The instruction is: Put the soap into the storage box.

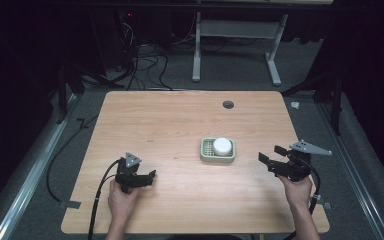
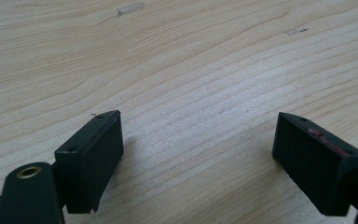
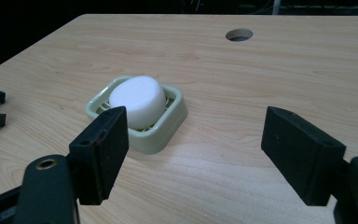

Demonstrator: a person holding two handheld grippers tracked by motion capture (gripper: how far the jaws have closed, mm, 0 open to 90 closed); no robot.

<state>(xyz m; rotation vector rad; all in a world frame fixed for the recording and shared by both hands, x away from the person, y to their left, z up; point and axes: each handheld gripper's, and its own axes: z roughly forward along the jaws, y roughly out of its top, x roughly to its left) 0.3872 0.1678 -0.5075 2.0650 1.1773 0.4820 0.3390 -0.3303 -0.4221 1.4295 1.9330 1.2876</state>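
A pale wooden counter [image 1: 180, 125] carries a light green soap dish [image 1: 217, 150], square with rounded corners and a slatted floor. A round white soap [image 1: 222, 146] sits in the dish, toward its right-hand part as the high view shows it, and rises above the rim. The dish stands a little right of the counter's middle, well short of the round cable hole [image 1: 228, 104] near the far edge.

The right claw [image 1: 272, 156] is held low over the counter to the right of the dish, pointing leftward at it, near but not touching. Its jaws stand wide apart and hold nothing. In the right gripper view the soap [image 3: 137, 100] and the dish [image 3: 161, 135] lie ahead, just beyond the tip of the jaw at that view's left side, with bare wood between the two jaws. The grey three-cornered plate [image 1: 310, 147] sits on top of this claw, and the person's right hand [image 1: 297, 190] grips it from below.

The left claw [image 1: 152, 175] is near the front left part of the counter, well apart from the dish, pointing rightward. In the left gripper view its jaws are spread wide and empty, with plain wood grain between them. The left hand [image 1: 122, 197] holds it, and a black cable [image 1: 100, 200] trails from it toward the counter's front edge.
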